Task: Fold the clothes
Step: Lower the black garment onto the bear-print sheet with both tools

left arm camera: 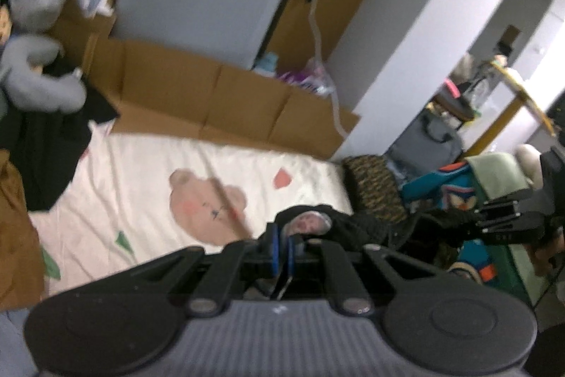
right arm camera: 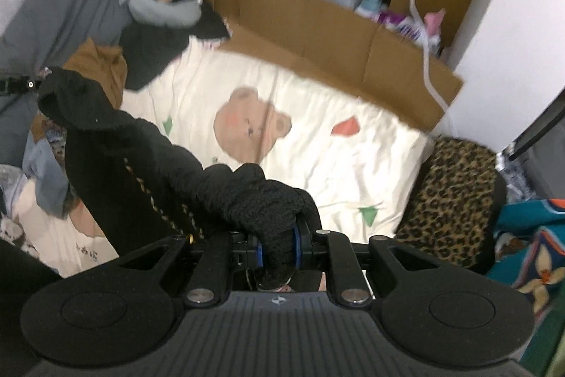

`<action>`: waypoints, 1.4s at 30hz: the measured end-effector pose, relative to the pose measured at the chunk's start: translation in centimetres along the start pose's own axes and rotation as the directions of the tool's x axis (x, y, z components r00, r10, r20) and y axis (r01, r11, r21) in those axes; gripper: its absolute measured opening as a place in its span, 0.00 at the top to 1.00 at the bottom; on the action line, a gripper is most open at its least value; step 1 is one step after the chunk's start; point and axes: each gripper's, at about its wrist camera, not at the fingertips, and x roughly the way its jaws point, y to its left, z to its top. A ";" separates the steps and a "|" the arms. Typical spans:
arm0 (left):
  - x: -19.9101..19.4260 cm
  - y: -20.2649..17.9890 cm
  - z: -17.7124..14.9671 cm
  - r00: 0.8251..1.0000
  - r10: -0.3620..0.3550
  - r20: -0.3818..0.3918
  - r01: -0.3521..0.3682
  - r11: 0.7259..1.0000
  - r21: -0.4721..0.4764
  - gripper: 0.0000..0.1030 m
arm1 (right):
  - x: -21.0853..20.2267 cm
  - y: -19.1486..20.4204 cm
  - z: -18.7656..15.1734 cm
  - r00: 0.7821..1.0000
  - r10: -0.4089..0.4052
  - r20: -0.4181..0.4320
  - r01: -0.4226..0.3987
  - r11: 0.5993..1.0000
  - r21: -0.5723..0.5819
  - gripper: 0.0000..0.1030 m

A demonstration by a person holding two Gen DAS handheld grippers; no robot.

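A black knitted garment (right arm camera: 148, 161) hangs stretched in the air between my two grippers, above a cream bed sheet (right arm camera: 317, 143) printed with a bear. My right gripper (right arm camera: 279, 249) is shut on one bunched end of it. My left gripper (left arm camera: 281, 253) is shut on the other end, where the black garment (left arm camera: 353, 221) shows a pale patch. The right gripper also shows at the right edge of the left wrist view (left arm camera: 512, 218). The left gripper's tip shows at the left edge of the right wrist view (right arm camera: 17, 83).
Brown cardboard (right arm camera: 317, 23) lines the far side of the bed. A brown garment (right arm camera: 102, 66), dark clothes and a grey neck pillow (right arm camera: 162, 2) lie at the far left. A leopard-print cushion (right arm camera: 455, 189) and a teal patterned cloth (right arm camera: 529, 242) sit right.
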 end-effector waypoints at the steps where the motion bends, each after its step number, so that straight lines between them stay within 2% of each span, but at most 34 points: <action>1: 0.8 0.8 0.0 1.000 0.009 -0.013 -0.009 1.000 -0.012 0.95 | 1.4 -0.1 0.3 1.000 0.006 -0.016 -0.006 1.000 -0.001 0.85; 5: 4.7 3.8 0.1 0.998 0.038 -0.059 -0.041 0.997 -0.059 0.95 | 7.2 -0.8 1.4 0.997 0.021 -0.070 -0.022 1.000 -0.009 0.84; 8: 7.7 6.1 0.2 0.995 0.057 -0.086 -0.065 0.993 -0.094 0.95 | 10.9 -1.5 2.0 0.997 0.036 -0.068 -0.037 0.999 -0.004 0.83; 12: 11.3 8.9 0.2 0.991 0.077 -0.109 -0.094 0.983 -0.158 0.95 | 15.1 -2.8 2.3 0.998 0.063 -0.022 -0.063 0.998 0.024 0.82; 16: 14.5 10.9 0.0 0.986 0.094 -0.135 -0.116 0.979 -0.169 0.95 | 19.1 -4.8 2.4 0.996 0.087 0.030 -0.090 0.991 0.102 0.81; 19: 17.1 12.6 -0.1 0.982 0.108 -0.155 -0.135 0.974 -0.181 0.95 | 22.0 -6.2 3.0 0.997 0.061 0.050 -0.066 0.991 0.114 0.78; 27: 24.3 17.1 -0.8 0.969 0.153 -0.195 -0.191 0.962 -0.196 0.93 | 29.4 -10.9 4.4 0.991 0.019 0.133 -0.046 0.979 0.197 0.78; 30: 26.5 18.7 -1.2 0.951 0.219 -0.219 -0.259 0.949 -0.179 0.77 | 32.0 -12.2 3.7 0.992 0.000 0.125 -0.029 0.973 0.230 0.76; 32: 27.3 19.6 -1.5 0.945 0.242 -0.221 -0.281 0.944 -0.170 0.69 | 33.5 -12.7 3.0 0.994 0.002 0.111 -0.030 0.967 0.253 0.65; 33: 27.5 19.9 -1.6 0.945 0.243 -0.219 -0.281 0.945 -0.165 0.67 | 34.1 -12.9 2.6 0.994 0.002 0.108 -0.030 0.966 0.258 0.57; 35: 27.8 20.3 -1.8 0.946 0.245 -0.214 -0.278 0.950 -0.144 0.53 | 35.0 -12.8 2.2 0.994 0.007 0.106 -0.034 0.966 0.255 0.53; 37: 28.2 20.4 -1.8 0.945 0.250 -0.210 -0.276 0.956 -0.103 0.47 | 35.8 -12.4 2.1 0.995 0.013 0.099 -0.037 0.969 0.246 0.51; 42: 29.8 20.5 -1.5 0.942 0.259 -0.213 -0.263 0.965 0.005 0.44 | 37.7 -11.5 2.8 0.997 0.016 0.071 -0.031 0.977 0.212 0.43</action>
